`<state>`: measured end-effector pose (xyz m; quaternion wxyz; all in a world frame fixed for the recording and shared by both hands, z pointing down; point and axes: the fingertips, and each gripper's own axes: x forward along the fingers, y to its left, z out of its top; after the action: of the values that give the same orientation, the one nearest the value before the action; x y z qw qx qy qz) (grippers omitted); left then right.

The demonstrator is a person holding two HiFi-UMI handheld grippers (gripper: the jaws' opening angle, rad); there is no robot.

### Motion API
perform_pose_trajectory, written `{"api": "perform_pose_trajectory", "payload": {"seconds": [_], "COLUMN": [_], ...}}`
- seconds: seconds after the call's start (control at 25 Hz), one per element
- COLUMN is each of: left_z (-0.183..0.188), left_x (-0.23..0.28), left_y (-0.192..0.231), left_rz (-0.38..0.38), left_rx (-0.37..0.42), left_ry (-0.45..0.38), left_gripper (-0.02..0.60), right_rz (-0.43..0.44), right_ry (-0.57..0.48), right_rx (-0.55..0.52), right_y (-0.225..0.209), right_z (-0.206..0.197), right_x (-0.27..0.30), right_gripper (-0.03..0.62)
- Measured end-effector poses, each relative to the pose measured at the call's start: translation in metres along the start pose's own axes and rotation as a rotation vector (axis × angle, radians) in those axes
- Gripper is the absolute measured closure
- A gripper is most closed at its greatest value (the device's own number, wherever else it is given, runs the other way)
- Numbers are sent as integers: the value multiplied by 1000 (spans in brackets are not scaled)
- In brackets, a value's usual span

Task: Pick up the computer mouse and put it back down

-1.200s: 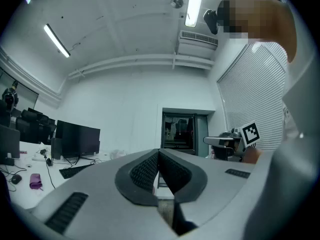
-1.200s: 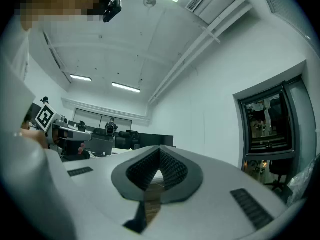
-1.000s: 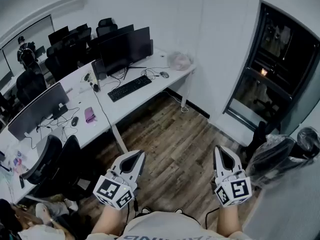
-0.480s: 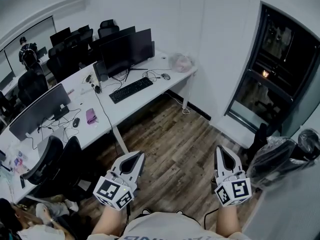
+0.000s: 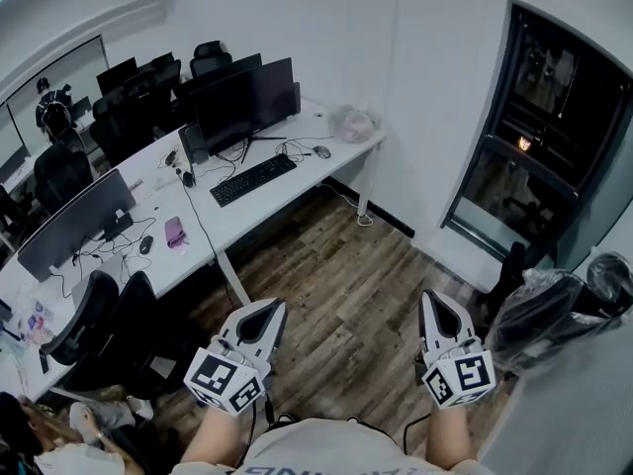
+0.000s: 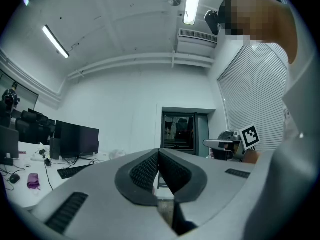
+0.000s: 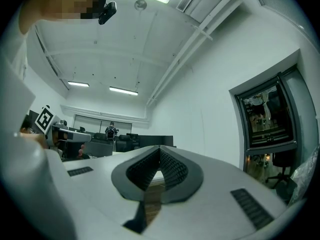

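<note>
- Hardly anything has moved since a second ago: our left gripper [image 5: 270, 311] and right gripper [image 5: 434, 300] sit at the same low spot in the head view, and only the room has slid a touch leftward as our head turned
- Closest to us, both grippers are clenched on nothing; in the left gripper view the ribbed pads meet at the tip with only the room behind them, and the right gripper view shows the same
- Both point level and out over the wooden floor [image 5: 341, 280], well apart from each other and touching nothing
- Past that bare stretch of floor stands the white desk [image 5: 297, 188], so we judge there is still a walk to make before any reach can begin
- On that desk the computer mouse [image 5: 322, 151] lies near the right end, just beside the keyboard [image 5: 255, 178] and apart from the crumpled bag [image 5: 354, 122] at the corner; it looks untouched
- Behind the keyboard stand the dark monitors [image 5: 247, 95]
- Farther left, on the next desk, another mouse [image 5: 145, 244] lies near a pink object [image 5: 175, 231]; we cannot tell from here which mouse is meant, though the one by the keyboard is nearer
- For the task this means the pick-up has not begun; we would need to close the gap and open one gripper first
</note>
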<state>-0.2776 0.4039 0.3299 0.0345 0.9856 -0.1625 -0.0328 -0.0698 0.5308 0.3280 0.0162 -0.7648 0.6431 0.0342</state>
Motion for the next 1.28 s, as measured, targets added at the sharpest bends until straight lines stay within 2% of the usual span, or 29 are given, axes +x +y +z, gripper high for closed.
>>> {"api": "perform_pose_trajectory", "payload": {"seconds": [0.48, 0.76, 0.92, 1.12, 1.28], "left_z": [-10, -12, -14, -16, -17], "left_x": [40, 52, 70, 93, 114], "left_y": [-49, -55, -56, -46, -30], "left_rz": [31, 69, 60, 41, 31], "left_rx": [32, 27, 33, 38, 39], "left_ry": [-2, 23, 37, 41, 34], "left_gripper": [577, 577, 577, 577, 577], "right_rz": [59, 104, 75, 22, 16], "right_ry": [20, 28, -4, -10, -7], "right_rx": [10, 50, 108, 127, 117], "right_y": [-58, -72, -92, -117, -123], "right_z": [-16, -24, -26, -33, -38], "right_x": [-15, -11, -11, 2, 19], "right_gripper": [574, 574, 574, 574, 574]}}
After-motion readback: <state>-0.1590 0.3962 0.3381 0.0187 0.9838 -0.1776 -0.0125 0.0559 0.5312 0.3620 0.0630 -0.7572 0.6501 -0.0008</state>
